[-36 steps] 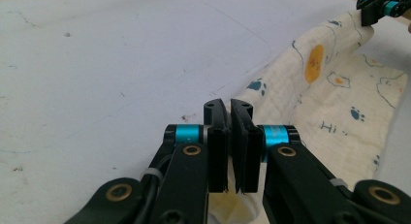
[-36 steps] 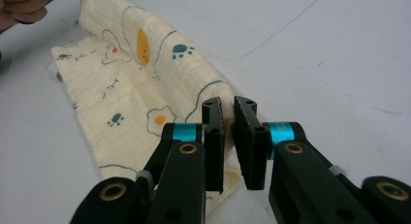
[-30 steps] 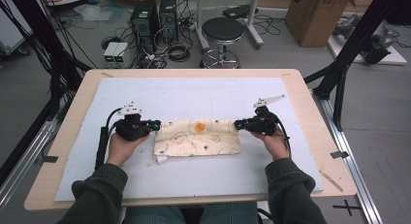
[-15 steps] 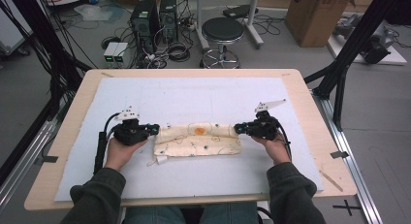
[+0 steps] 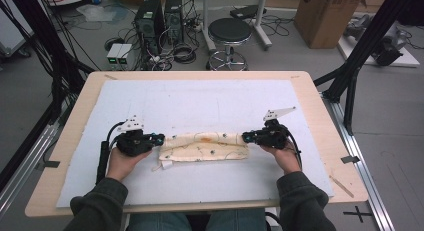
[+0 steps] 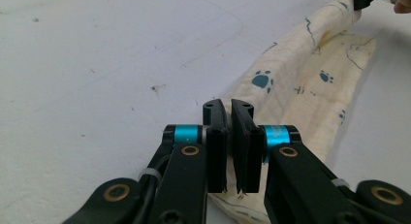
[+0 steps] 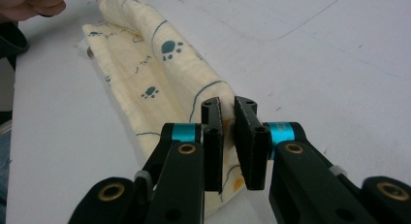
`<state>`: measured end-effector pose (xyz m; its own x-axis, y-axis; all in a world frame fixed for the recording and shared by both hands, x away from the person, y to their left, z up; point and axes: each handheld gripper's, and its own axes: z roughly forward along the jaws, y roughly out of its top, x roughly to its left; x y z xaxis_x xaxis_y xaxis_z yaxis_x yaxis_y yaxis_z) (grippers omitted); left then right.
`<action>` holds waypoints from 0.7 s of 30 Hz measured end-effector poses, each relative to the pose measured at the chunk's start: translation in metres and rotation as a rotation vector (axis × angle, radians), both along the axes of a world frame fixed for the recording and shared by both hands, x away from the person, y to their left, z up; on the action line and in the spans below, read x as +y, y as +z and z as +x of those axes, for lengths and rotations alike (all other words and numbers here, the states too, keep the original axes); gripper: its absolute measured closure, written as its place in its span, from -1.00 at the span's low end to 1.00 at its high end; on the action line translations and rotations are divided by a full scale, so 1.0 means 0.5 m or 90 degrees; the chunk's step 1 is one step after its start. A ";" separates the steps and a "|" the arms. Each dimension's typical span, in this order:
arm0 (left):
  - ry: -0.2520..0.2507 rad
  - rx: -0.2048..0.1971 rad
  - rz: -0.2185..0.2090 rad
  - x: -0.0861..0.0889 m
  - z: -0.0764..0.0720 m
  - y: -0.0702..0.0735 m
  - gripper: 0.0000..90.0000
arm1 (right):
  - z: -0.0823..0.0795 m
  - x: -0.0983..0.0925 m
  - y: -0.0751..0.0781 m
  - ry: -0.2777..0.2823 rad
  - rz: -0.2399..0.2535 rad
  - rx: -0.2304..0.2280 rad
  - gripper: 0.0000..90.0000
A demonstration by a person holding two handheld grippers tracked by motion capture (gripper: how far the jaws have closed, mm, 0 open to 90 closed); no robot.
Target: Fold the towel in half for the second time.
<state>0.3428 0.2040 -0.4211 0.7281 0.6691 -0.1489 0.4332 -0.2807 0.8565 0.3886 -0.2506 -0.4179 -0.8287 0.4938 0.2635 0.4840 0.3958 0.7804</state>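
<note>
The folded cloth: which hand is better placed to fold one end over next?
Probably either: the left claw and right claw each pinch one end of the cloth, mirrored; neither looks better placed.

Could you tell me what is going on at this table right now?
A person seated at the table holds a two-jaw gripper in each hand and is working on a cream cloth printed with blue paw marks. The cloth lies folded into a long strip on the white mat. The left gripper is shut on one end of the strip and the right gripper is shut on the other end, both low at the mat.
</note>
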 end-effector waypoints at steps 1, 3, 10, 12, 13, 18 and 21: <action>-0.001 0.000 0.002 0.001 -0.001 0.000 0.87 | -0.002 0.000 0.000 0.001 0.001 0.000 0.82; -0.005 -0.002 0.004 0.001 -0.004 0.001 0.88 | -0.006 -0.001 -0.001 0.003 0.001 0.001 0.82; -0.019 -0.001 0.016 0.000 -0.016 -0.002 0.87 | -0.021 -0.002 -0.007 0.009 -0.002 -0.001 0.82; -0.023 -0.004 0.019 -0.002 -0.019 0.000 0.87 | -0.024 -0.002 -0.009 0.011 0.000 -0.002 0.81; -0.027 -0.004 0.020 -0.004 -0.020 0.000 0.87 | -0.026 -0.002 -0.010 0.013 -0.001 -0.005 0.81; -0.035 0.002 0.040 -0.007 -0.025 -0.004 0.85 | -0.038 -0.005 -0.016 0.016 -0.002 -0.006 0.80; -0.043 0.002 0.048 -0.008 -0.031 -0.005 0.84 | -0.045 -0.007 -0.017 0.021 -0.004 -0.007 0.79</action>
